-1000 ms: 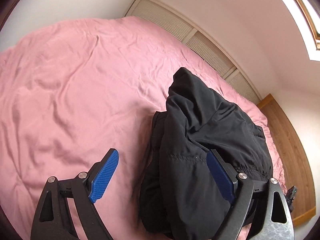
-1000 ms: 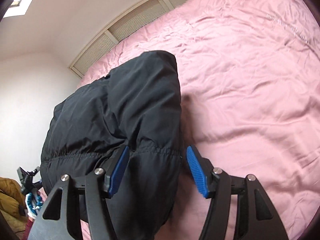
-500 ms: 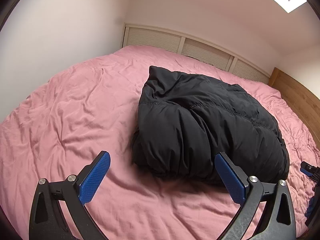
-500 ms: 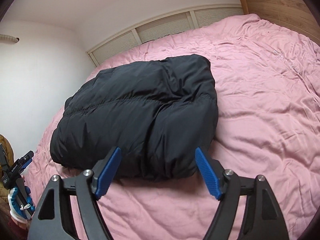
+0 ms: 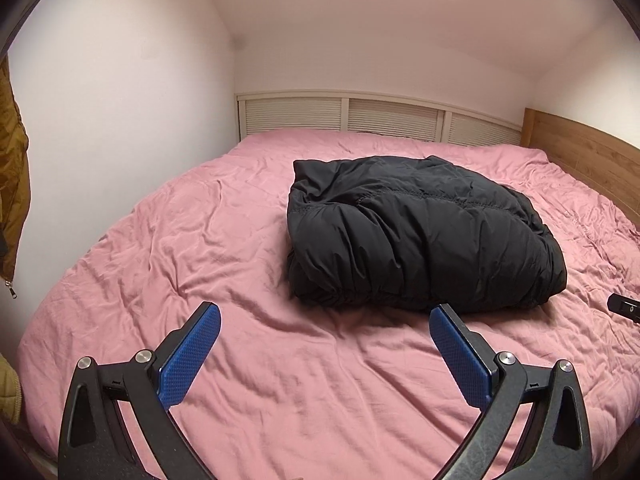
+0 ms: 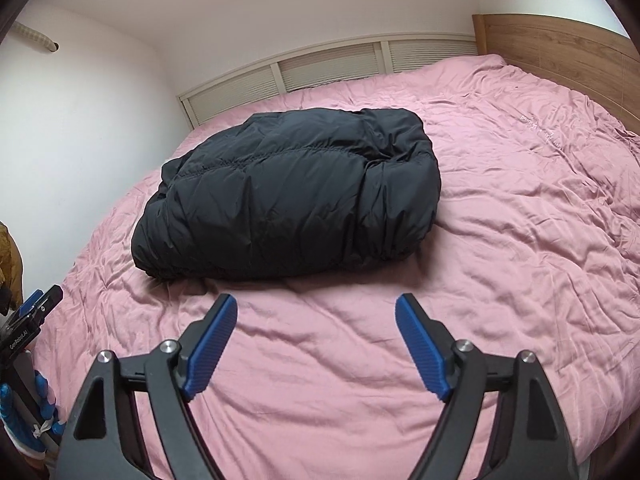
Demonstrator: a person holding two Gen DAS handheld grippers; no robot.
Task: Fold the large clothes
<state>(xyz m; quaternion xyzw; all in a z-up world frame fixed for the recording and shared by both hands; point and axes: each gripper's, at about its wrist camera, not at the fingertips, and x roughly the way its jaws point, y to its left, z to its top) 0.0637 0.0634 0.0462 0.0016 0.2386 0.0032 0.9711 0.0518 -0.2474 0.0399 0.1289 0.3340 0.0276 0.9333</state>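
Observation:
A black puffy jacket [image 5: 416, 236] lies folded into a thick bundle in the middle of the pink bed cover [image 5: 200, 248]. It also shows in the right wrist view [image 6: 292, 196]. My left gripper [image 5: 325, 322] is open and empty, held above the cover in front of the bundle and apart from it. My right gripper [image 6: 316, 312] is open and empty too, just short of the bundle's near edge. The other gripper's tip [image 5: 624, 307] shows at the right edge of the left wrist view, and at the left edge of the right wrist view [image 6: 36, 312].
A wooden headboard [image 6: 560, 44] stands at the right. White louvred panels [image 5: 360, 116] run along the far wall. A brown coat [image 5: 12, 168] hangs on the left wall. The pink cover [image 6: 520, 208] is wrinkled all round the bundle.
Both grippers have pulled back and up from the jacket. A second ago their open fingers straddled its edge; now both are clear of it and the bundle lies on the bed.

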